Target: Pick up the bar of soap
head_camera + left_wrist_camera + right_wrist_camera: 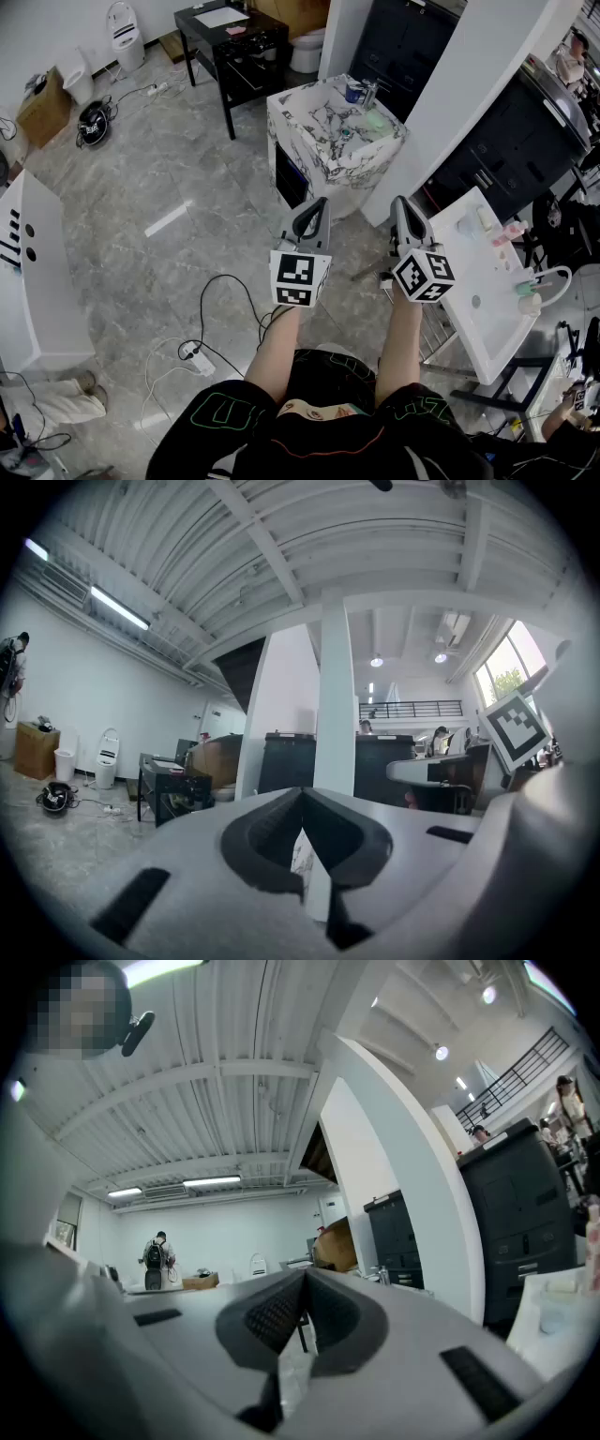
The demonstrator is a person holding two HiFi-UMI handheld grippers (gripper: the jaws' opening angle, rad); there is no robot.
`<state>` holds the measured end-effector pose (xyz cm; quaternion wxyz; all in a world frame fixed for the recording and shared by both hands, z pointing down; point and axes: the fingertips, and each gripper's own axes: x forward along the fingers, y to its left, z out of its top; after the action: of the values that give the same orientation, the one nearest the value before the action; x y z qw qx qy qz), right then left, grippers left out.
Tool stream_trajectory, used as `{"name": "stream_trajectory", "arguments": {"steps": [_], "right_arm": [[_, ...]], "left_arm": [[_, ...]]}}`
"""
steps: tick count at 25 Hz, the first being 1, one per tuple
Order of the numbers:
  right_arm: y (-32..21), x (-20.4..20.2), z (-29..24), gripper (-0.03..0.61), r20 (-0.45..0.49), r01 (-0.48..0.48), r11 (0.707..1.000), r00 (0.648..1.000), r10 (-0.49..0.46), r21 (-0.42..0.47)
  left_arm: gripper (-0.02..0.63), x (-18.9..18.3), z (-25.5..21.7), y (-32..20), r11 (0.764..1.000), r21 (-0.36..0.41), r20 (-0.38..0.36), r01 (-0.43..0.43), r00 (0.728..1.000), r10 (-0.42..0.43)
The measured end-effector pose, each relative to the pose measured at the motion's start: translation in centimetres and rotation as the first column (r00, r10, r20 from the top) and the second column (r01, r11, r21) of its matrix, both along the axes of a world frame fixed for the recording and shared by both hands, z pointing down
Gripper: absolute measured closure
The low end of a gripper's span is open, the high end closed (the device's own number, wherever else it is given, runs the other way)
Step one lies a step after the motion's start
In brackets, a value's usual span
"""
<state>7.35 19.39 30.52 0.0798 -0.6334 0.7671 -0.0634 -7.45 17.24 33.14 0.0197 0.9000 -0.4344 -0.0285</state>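
Grn soap bar on marble sink

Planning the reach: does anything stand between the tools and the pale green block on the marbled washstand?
Nothing visible does. The left tool and right tool, both shut and empty, are held short of the washstand; the green block, likely the soap, lies open on its top.

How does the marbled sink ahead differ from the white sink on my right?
The marbled sink is veined grey, the white sink plain. The marbled sink is a boxy cabinet on the floor; the white sink rests on a dark frame. Both carry small items on top.
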Motion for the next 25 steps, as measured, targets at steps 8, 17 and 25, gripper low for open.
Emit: {"name": "stream_trajectory", "arguments": {"steps": [8, 17, 25], "right_arm": [[0.1, -0.9, -0.4, 0.574, -0.040, 0.006, 1.000, 0.999, -0.005, 0.017], [0.0, 0.1, -1.2, 0.574, -0.149, -0.080, 0.997, 0.986, 0.081, 0.008], [-0.3, -0.1, -1.5, 0.574, -0.152, -0.068, 0.998, 0.986, 0.069, 0.012]], "left_arm": [[0.606, -2.1, 0.5, -0.2, 0.999, -0.019, -0.024, 0.042, 0.999, -0.043], [0.606, -3.9, -0.4, -0.9, 0.997, -0.006, -0.040, 0.072, 0.997, -0.072], [0.607, -6.3, -1.2, -1.3, 0.993, 0.021, -0.103, 0.119, 0.988, -0.117]]}}
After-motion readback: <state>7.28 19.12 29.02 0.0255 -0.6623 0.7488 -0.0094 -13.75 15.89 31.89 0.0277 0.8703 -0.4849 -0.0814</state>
